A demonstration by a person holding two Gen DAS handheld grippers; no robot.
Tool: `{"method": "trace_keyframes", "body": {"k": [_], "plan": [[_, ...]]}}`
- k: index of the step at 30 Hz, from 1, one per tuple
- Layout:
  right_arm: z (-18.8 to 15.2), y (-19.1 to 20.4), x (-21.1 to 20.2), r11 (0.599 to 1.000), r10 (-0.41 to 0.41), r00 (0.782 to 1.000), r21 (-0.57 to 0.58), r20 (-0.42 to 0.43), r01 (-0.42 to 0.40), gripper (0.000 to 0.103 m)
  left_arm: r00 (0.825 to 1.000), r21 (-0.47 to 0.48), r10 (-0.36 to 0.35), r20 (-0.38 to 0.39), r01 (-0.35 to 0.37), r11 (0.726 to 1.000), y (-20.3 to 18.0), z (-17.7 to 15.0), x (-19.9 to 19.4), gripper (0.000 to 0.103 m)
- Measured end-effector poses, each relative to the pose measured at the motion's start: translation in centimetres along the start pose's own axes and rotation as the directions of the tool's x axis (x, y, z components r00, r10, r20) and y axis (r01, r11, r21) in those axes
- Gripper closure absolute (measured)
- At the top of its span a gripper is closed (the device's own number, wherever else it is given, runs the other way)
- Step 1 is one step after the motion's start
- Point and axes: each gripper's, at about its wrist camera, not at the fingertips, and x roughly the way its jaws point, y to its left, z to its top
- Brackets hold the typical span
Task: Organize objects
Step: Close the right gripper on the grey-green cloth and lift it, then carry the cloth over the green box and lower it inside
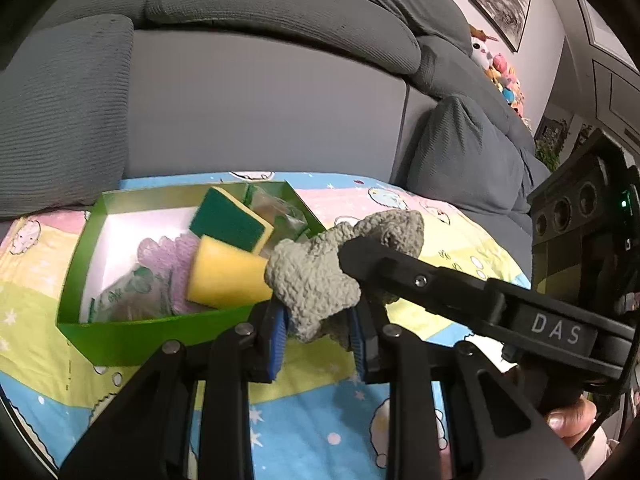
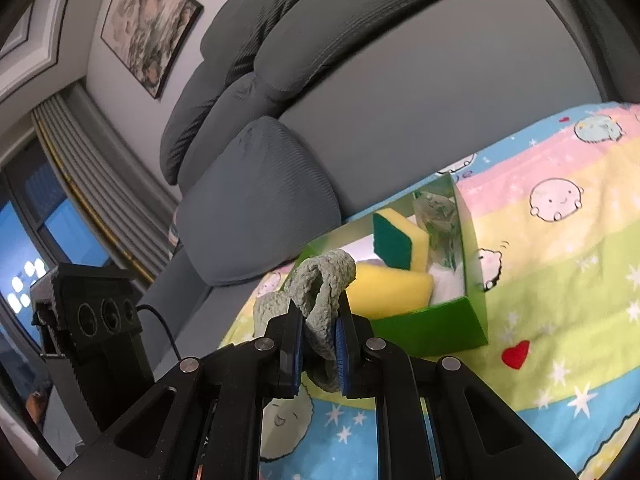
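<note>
Though bunched, grey cloth between both hand-held grippers.

Home living room: grey sofa, framed pictures.

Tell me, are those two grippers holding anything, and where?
Both hold one grey knitted cloth: the left gripper pinches its lower edge, the right gripper clamps a folded end.

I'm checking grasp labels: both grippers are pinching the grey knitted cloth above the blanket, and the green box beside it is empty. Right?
Not quite. The green box isn't empty: the left wrist view shows sponges and other items inside. Both the left gripper and right gripper do pinch the grey cloth.
</note>
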Motion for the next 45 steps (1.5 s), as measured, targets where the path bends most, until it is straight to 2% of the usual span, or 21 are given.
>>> {"method": "trace_keyframes", "body": {"k": [6, 17, 24, 45], "plan": [[1.2, 1.8, 0.9, 0.998, -0.021, 1.000, -0.055, -0.007, 0.021, 0.089, 0.999, -0.041, -0.012, 0.039, 0.014, 0.999, 1.3, 1.0, -0.7, 0.077], [2.9, 3.6, 3.1, 0.990, -0.072, 0.997, -0.125, -0.025, 0.069, 0.089, 0.997, -0.096, 0.007, 0.078, 0.000, 0.995, 3.3, 2.2, -0.7, 0.077], [3.9, 3.9, 4.7, 0.985, -0.102, 0.994, -0.146, -0.036, 0.096, 0.088, 0.997, -0.155, -0.003, 0.083, 0.016, 0.988, 4.8, 3.1, 0.2, 0.077], [5.2, 2.5, 8.7, 0.975, -0.159, 0.983, -0.173, -0.090, 0.141, 0.088, 0.998, -0.216, 0.028, 0.059, -0.014, 0.976, 7.5, 4.0, 3.2, 0.077]]}}
